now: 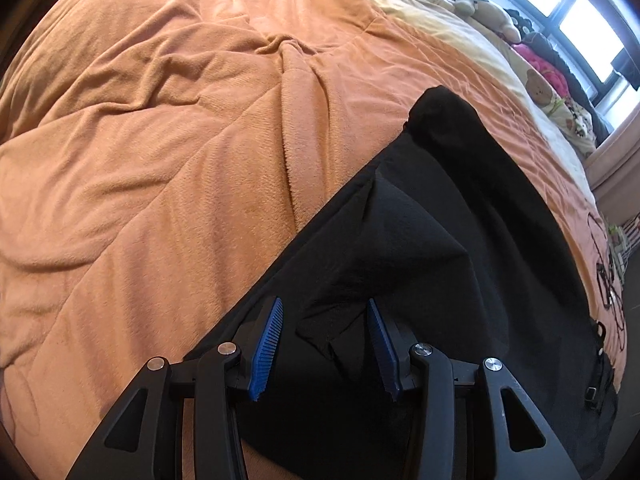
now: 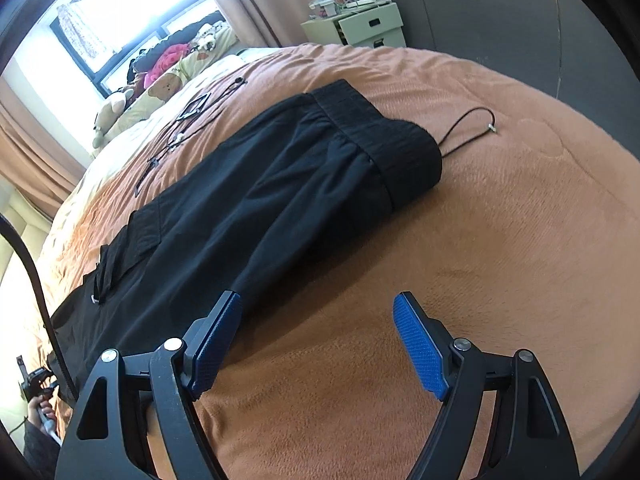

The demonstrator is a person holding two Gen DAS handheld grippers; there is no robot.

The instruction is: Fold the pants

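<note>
Left wrist view: the left gripper (image 1: 326,342) hangs low over the black pants (image 1: 440,248), its blue pads (image 1: 266,350) spread apart with dark cloth lying in the gap; neither pad visibly presses on it. The pants run from 6 o'clock up toward 1 o'clock across the orange blanket (image 1: 160,160), which fills the frame from 9 to 12 o'clock. Plush toys (image 1: 492,12) sit at 1 o'clock under the window (image 1: 560,4).

Right wrist view: the right gripper (image 2: 318,340) has its pads spread wide with only blanket (image 2: 500,240) between them. Its left pad (image 2: 218,340) is at the pants' near edge; touching or not, I cannot tell. The pants (image 2: 260,200) lie flat from 8 o'clock to the waistband (image 2: 384,136) near 1 o'clock. A drawstring (image 2: 468,128) trails off at 2 o'clock. A nightstand (image 2: 360,24) stands at 12 o'clock.
</note>
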